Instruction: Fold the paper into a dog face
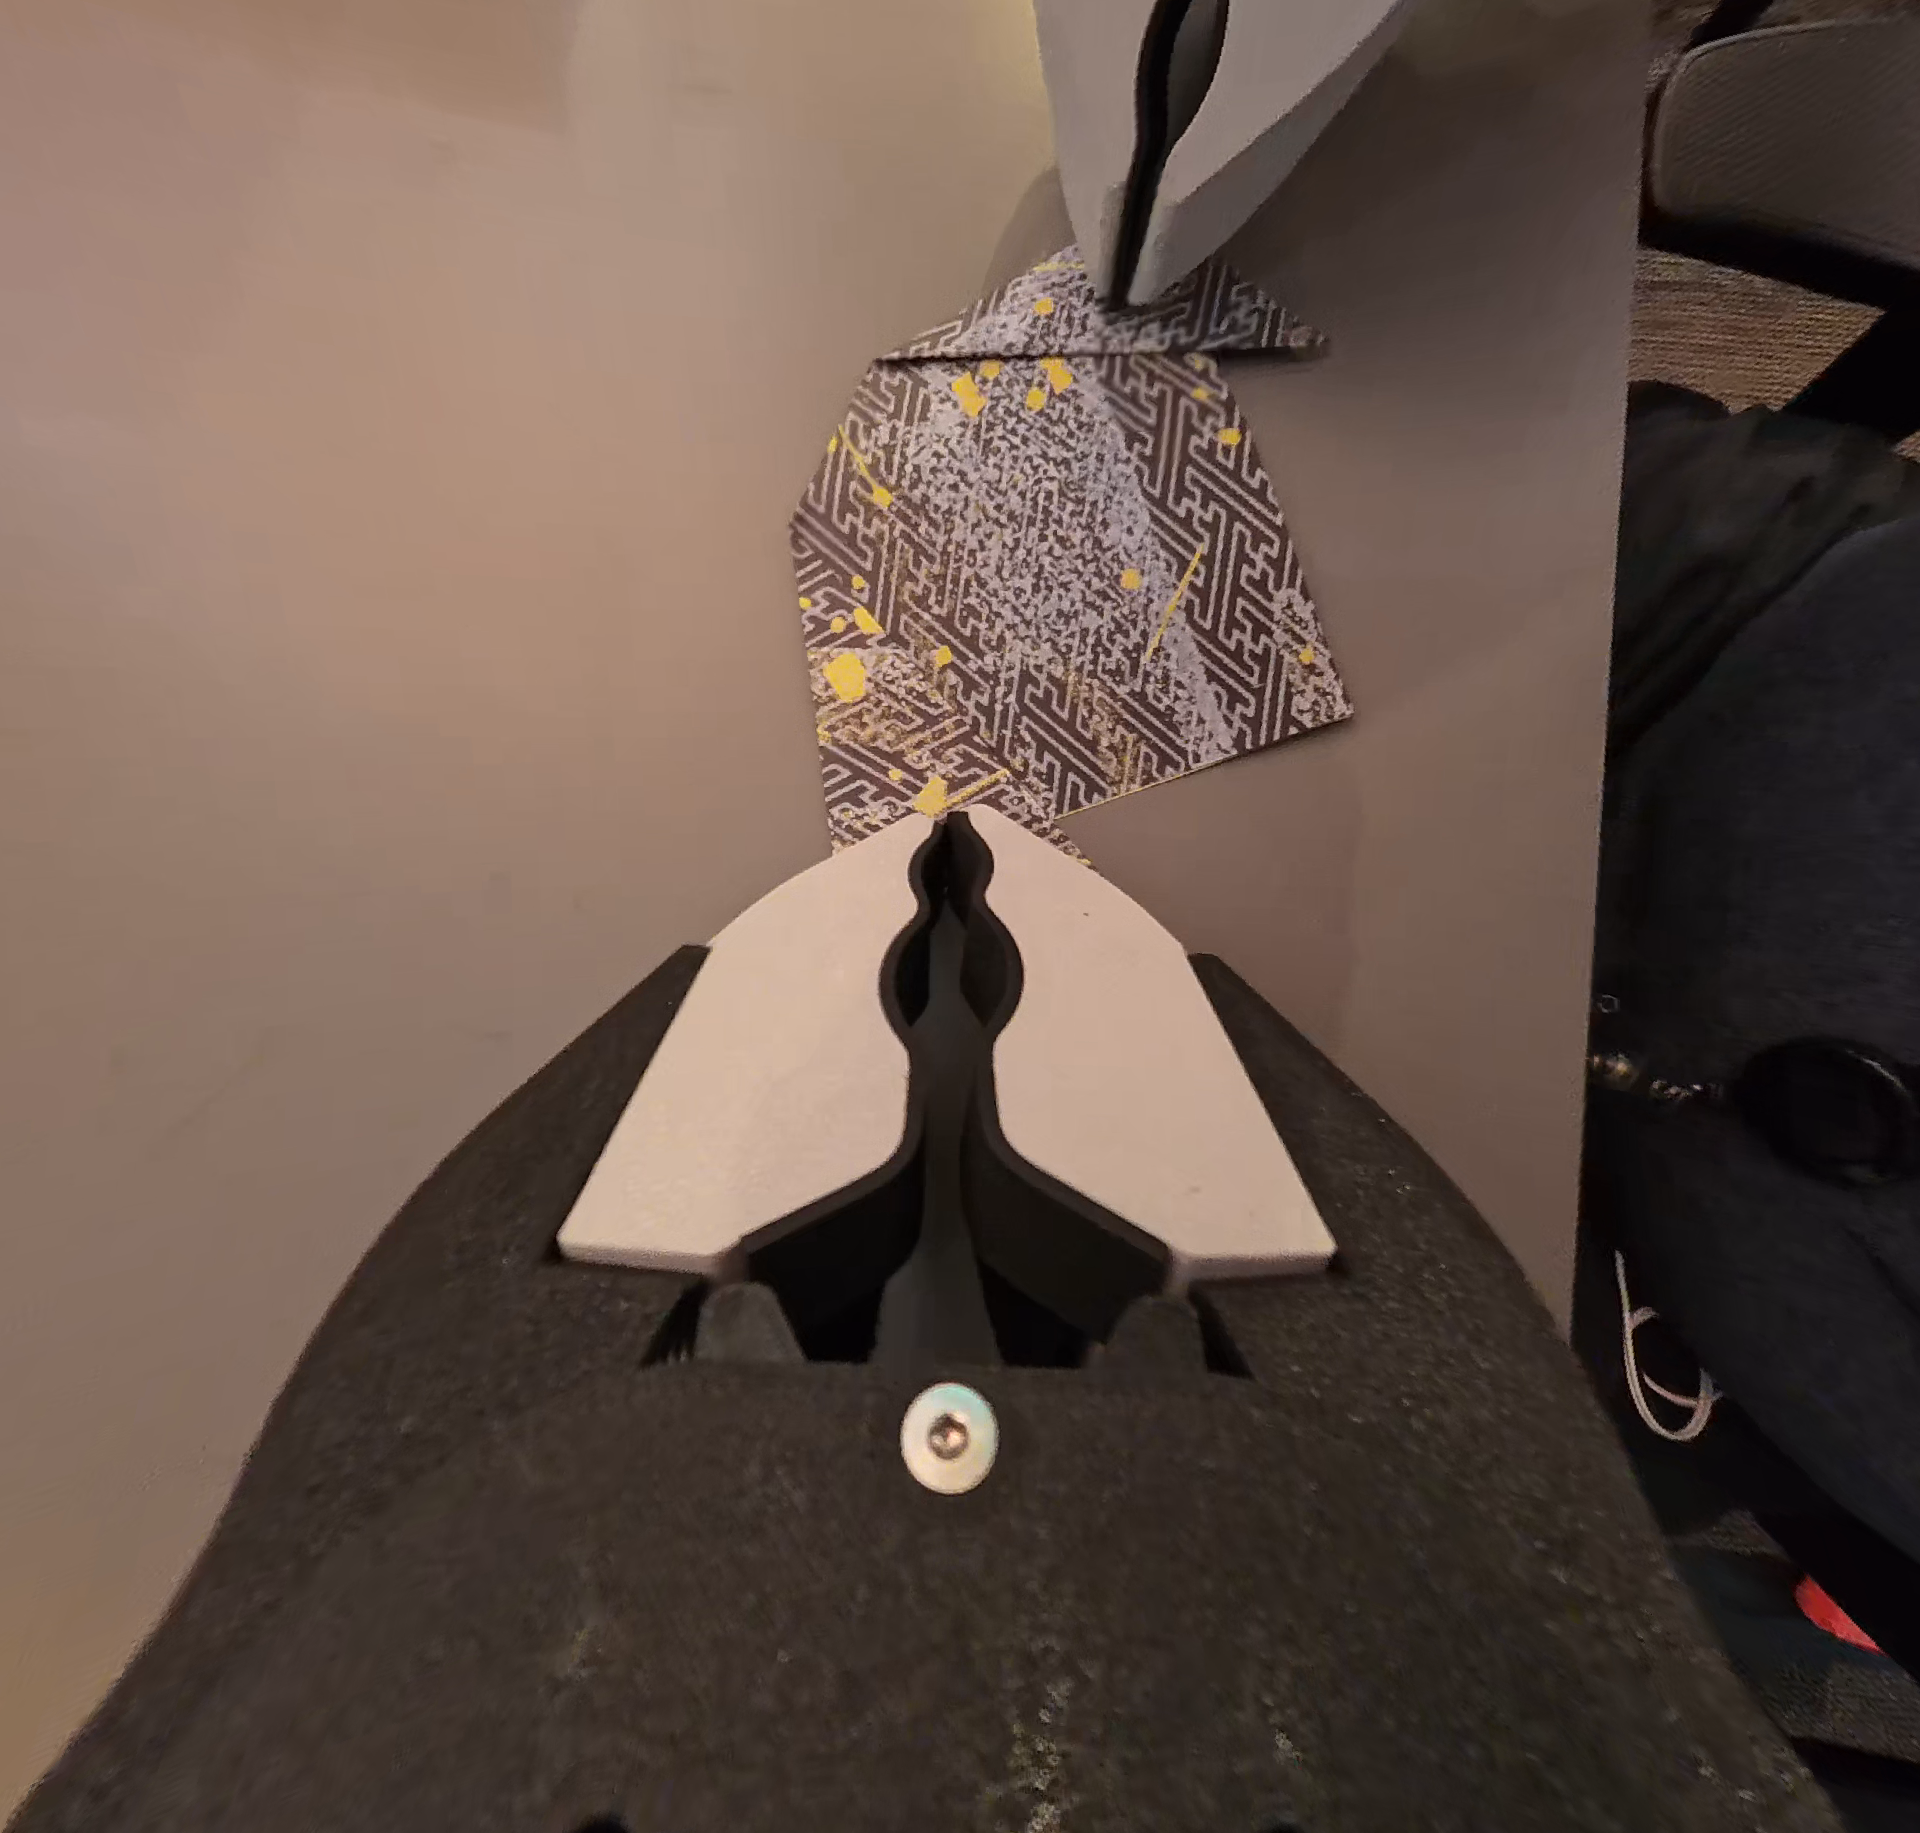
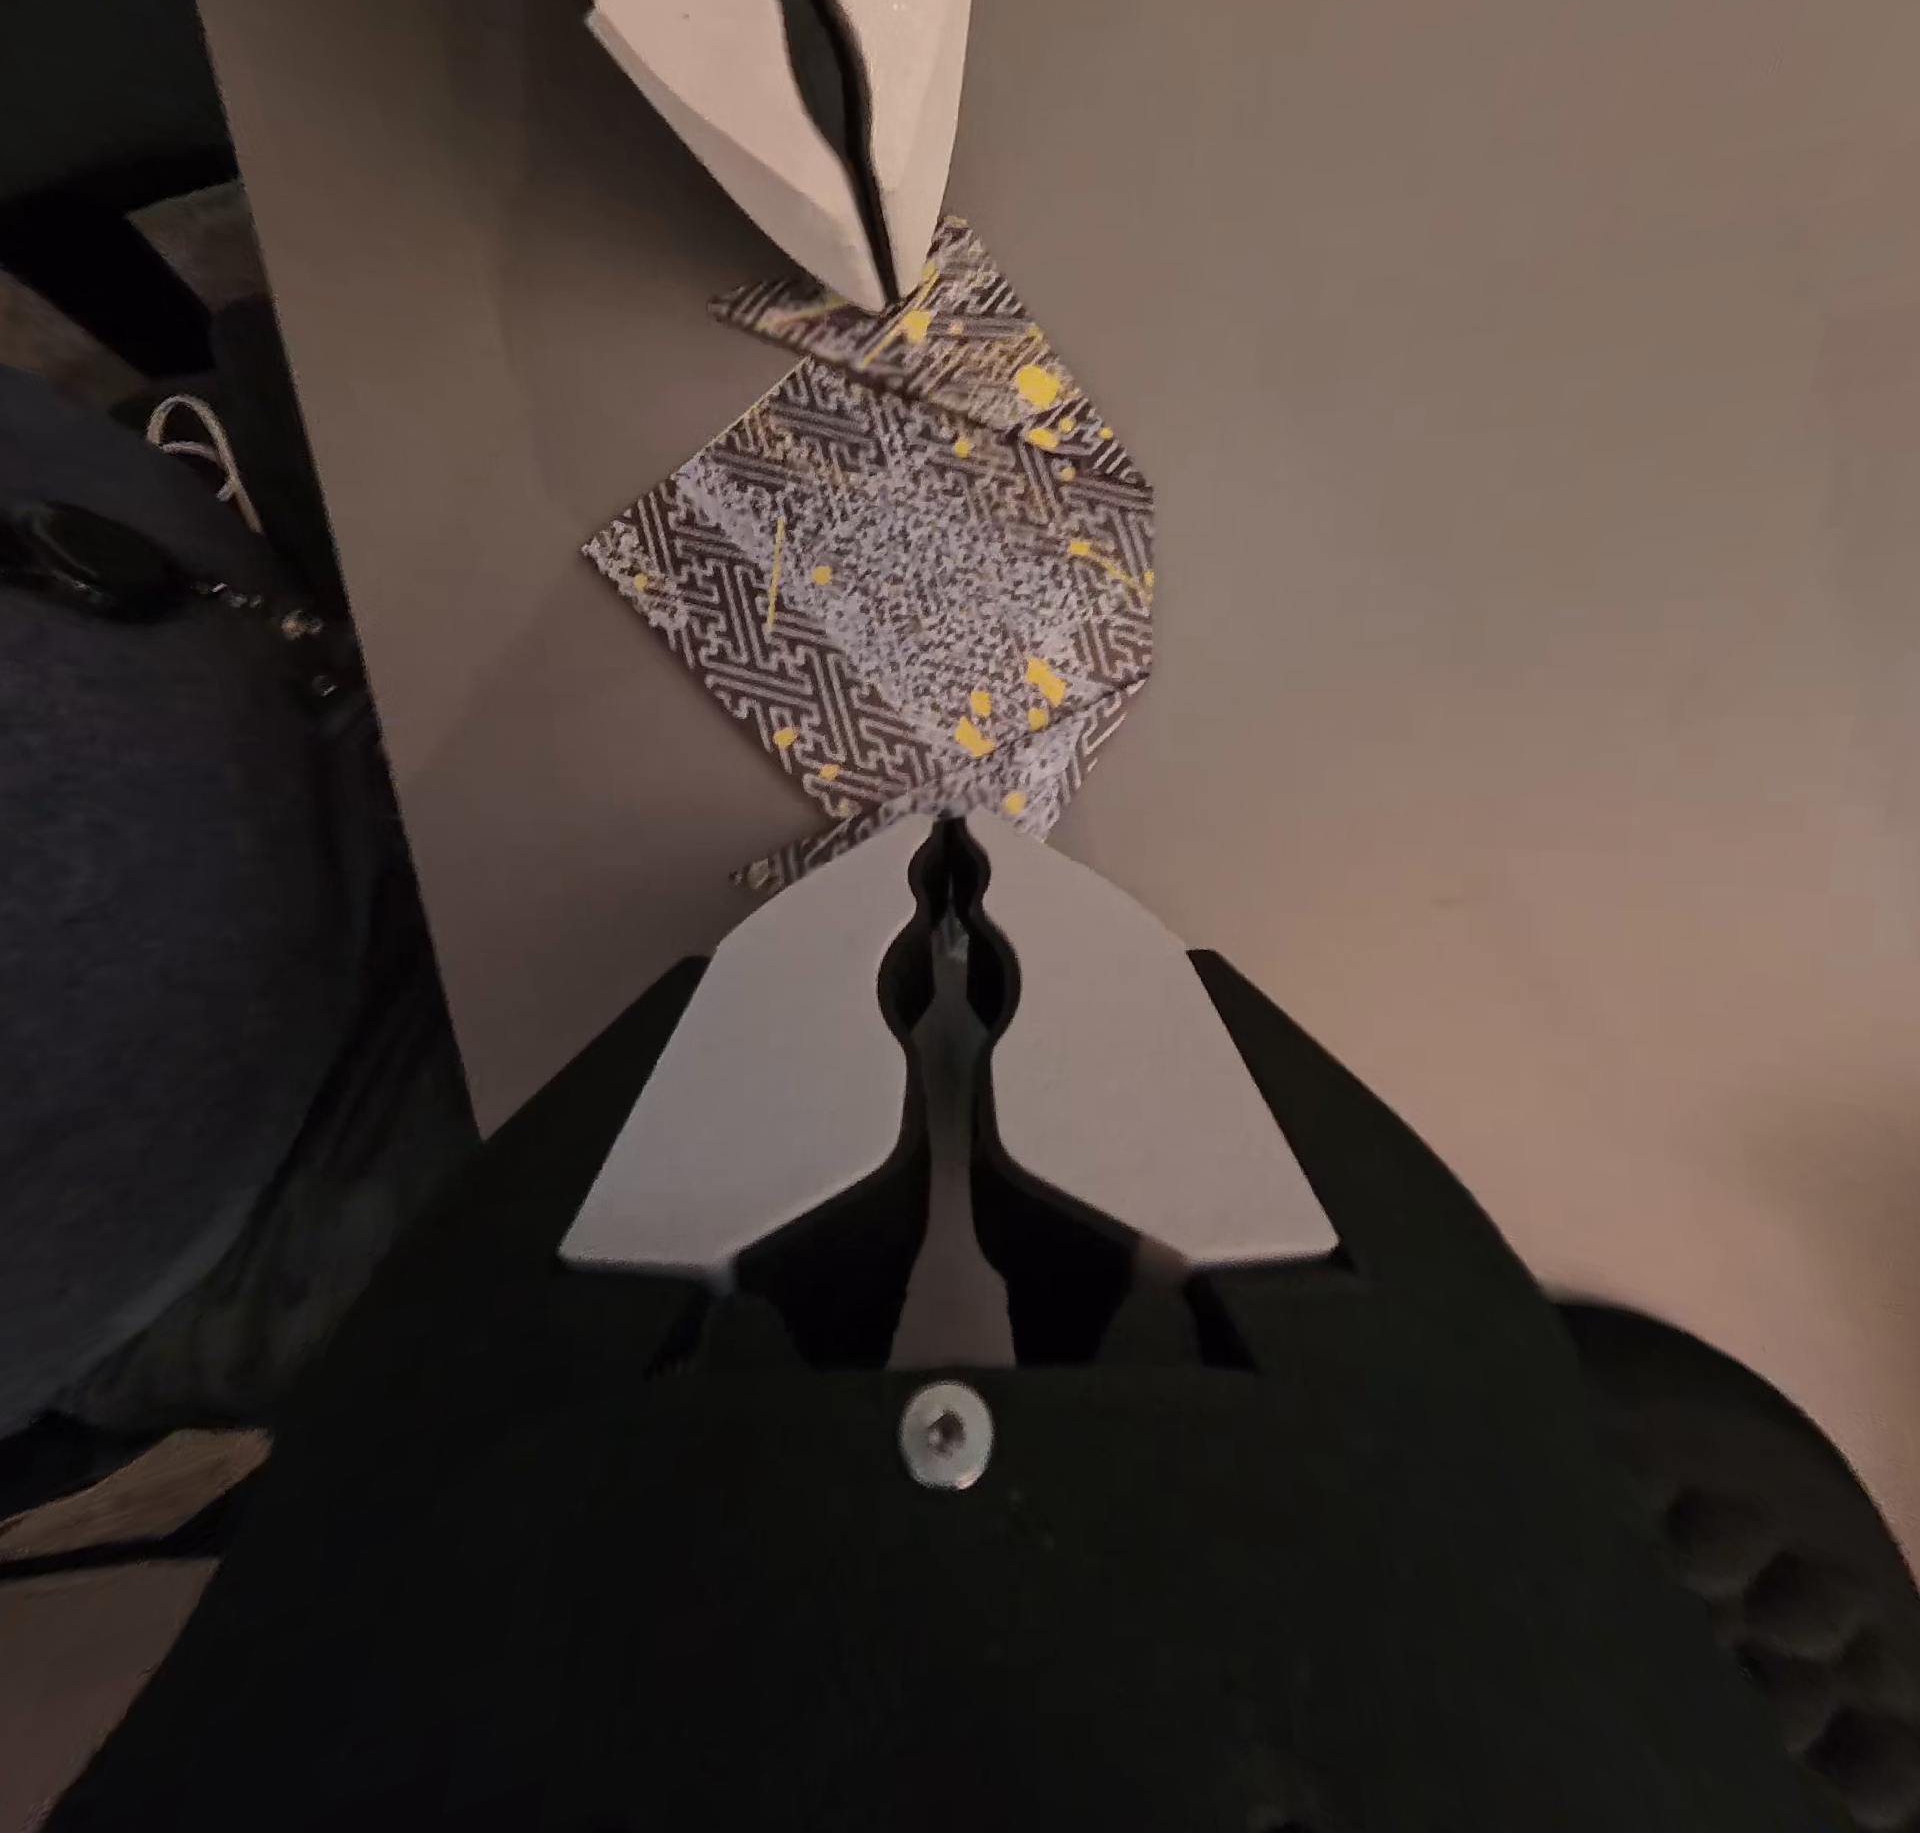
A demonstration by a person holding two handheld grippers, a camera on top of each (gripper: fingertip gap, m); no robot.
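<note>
The folded paper (image 1: pixel 1039 578), dark with a white maze pattern and yellow flecks, lies flat on the grey table (image 1: pixel 416 536) near its edge. It has a folded flap at each end. My left gripper (image 1: pixel 951 822) is shut, and its tips rest on the near flap. My right gripper (image 1: pixel 1127 297) is shut too, and its tips stand on the far flap. In the right wrist view the paper (image 2: pixel 894 588) lies between my right gripper (image 2: pixel 951 827) at the near flap and my left gripper (image 2: pixel 894 303) at the far flap. I cannot tell whether either one pinches paper.
The table edge (image 1: pixel 1621 640) runs just beside the paper. Beyond it are a person's dark clothing (image 1: pixel 1766 796), a grey chair (image 1: pixel 1787 142) and carpet. The same clothing (image 2: pixel 156 796) shows in the right wrist view. Bare table (image 2: pixel 1507 536) stretches on the other side. Some 10 cm of space lies between my two pairs of fingers.
</note>
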